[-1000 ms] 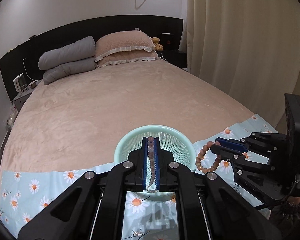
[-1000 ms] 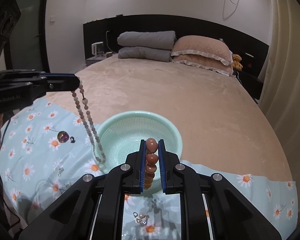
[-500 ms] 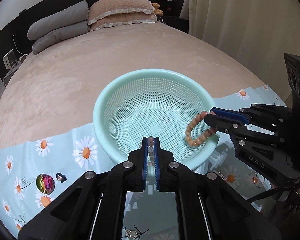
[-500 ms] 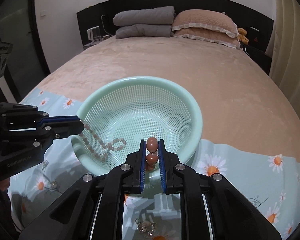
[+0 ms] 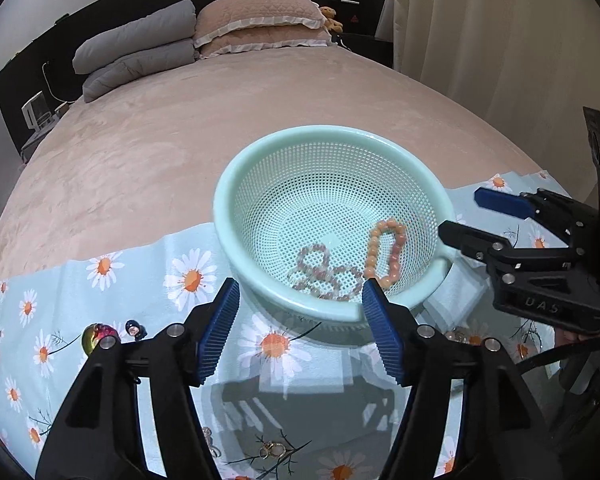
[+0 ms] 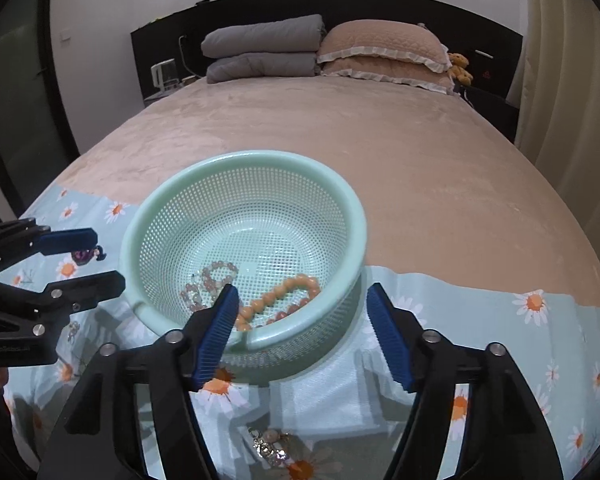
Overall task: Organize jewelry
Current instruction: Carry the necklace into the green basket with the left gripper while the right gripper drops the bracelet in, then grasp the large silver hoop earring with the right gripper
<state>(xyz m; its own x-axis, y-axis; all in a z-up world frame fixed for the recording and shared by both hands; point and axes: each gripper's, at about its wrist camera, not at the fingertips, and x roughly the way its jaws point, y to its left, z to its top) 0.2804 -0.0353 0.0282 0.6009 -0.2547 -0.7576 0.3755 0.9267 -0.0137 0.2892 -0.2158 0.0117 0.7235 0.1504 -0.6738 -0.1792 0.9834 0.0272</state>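
A mint green mesh basket (image 5: 260,160) (image 6: 340,200) sits on a daisy-print cloth on the bed. Inside lie an orange bead bracelet (image 5: 384,250) (image 6: 284,298) and a pale pink bead necklace (image 5: 324,272) (image 6: 208,276). My left gripper (image 5: 300,332) is open and empty just in front of the basket; it also shows at the left of the right wrist view (image 6: 96,256). My right gripper (image 6: 302,332) is open and empty at the basket's near side; it shows at the right of the left wrist view (image 5: 458,214).
A shiny multicoloured bead (image 5: 96,336) and a small dark charm (image 5: 135,329) lie on the daisy cloth (image 5: 60,320) to the left. Earrings (image 5: 272,449) (image 6: 268,444) lie near the front edge. Pillows (image 5: 256,20) and folded grey quilts (image 5: 136,48) sit at the headboard.
Both grippers opened. The pink necklace and the orange bracelet dropped from the fingers into the basket, and both grippers have drawn back a little.
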